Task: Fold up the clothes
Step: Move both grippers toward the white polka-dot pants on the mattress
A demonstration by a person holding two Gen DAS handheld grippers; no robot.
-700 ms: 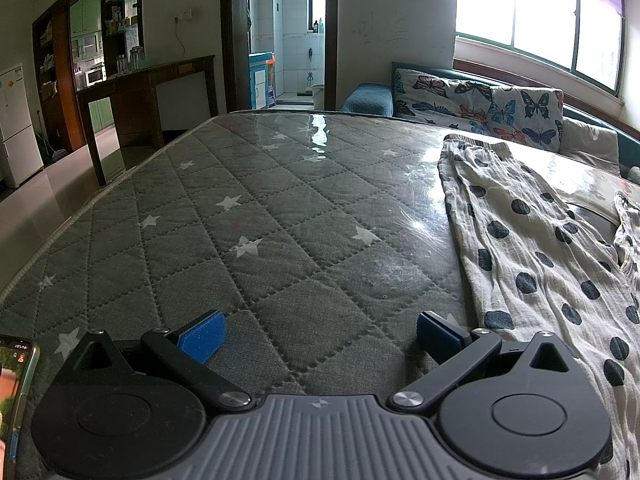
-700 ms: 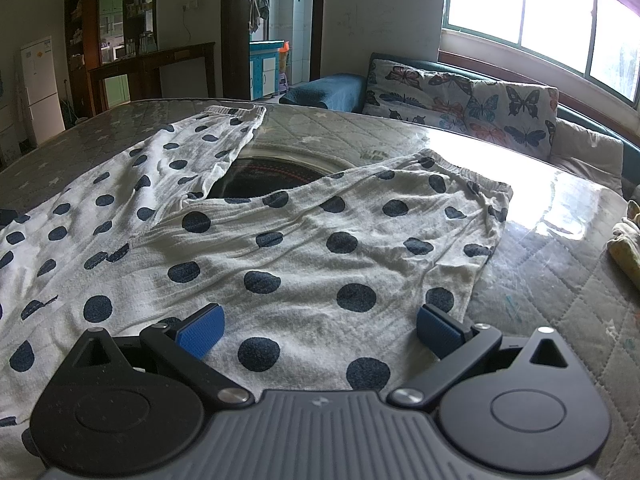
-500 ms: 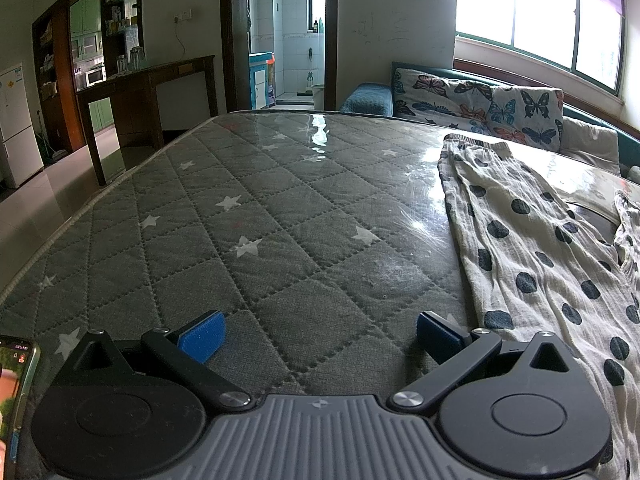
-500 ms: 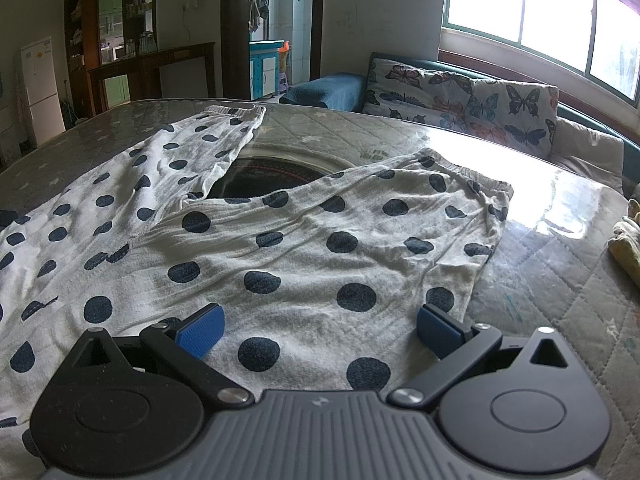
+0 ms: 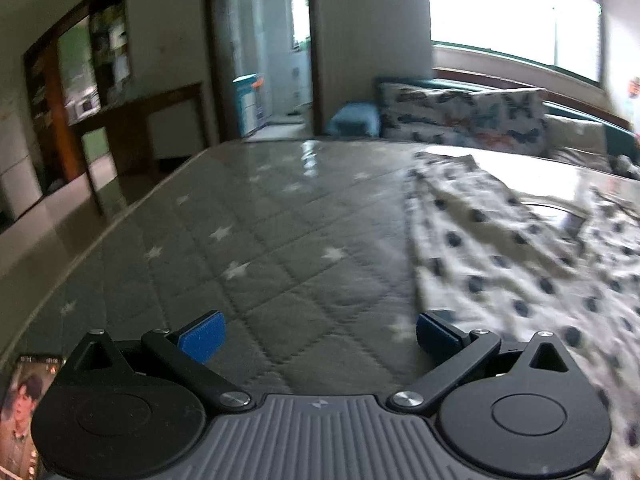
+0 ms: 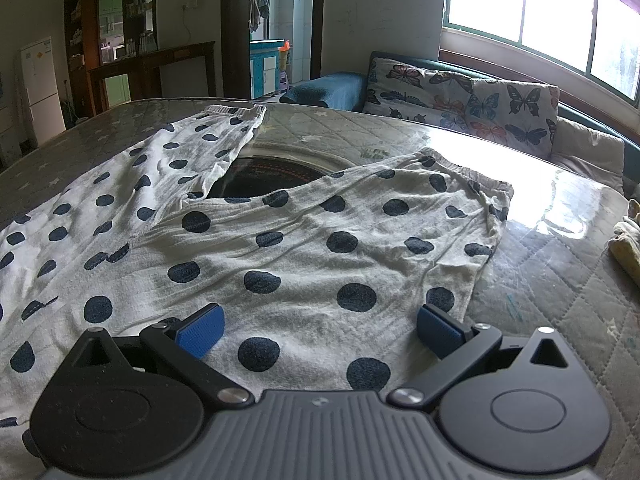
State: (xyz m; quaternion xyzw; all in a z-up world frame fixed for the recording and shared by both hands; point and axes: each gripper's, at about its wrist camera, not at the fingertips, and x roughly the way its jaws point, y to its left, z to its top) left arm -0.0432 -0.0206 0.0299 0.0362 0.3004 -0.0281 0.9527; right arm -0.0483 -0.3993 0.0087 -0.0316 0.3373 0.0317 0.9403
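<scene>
White trousers with dark polka dots (image 6: pixel 304 248) lie spread on a grey quilted mattress (image 6: pixel 560 280), both legs pointing away with a gap between them. My right gripper (image 6: pixel 318 330) is open and empty, low over the near part of the right leg. My left gripper (image 5: pixel 318 334) is open and empty over bare mattress (image 5: pixel 260 248), with the trousers (image 5: pixel 520 264) to its right; its right fingertip is near the cloth's left edge. The left wrist view is motion-blurred.
A butterfly-print cushion (image 6: pixel 460 92) and a blue cushion (image 6: pixel 324 88) sit beyond the mattress. A yellowish cloth (image 6: pixel 628 248) lies at the right edge. A phone (image 5: pixel 20 408) lies at the near left. A doorway, a dark wooden counter (image 6: pixel 160 64) and a fridge stand behind.
My left gripper has lifted and swung, so its view is now blurred and tilted, with the trousers closer to its right finger. My right gripper has not moved.
</scene>
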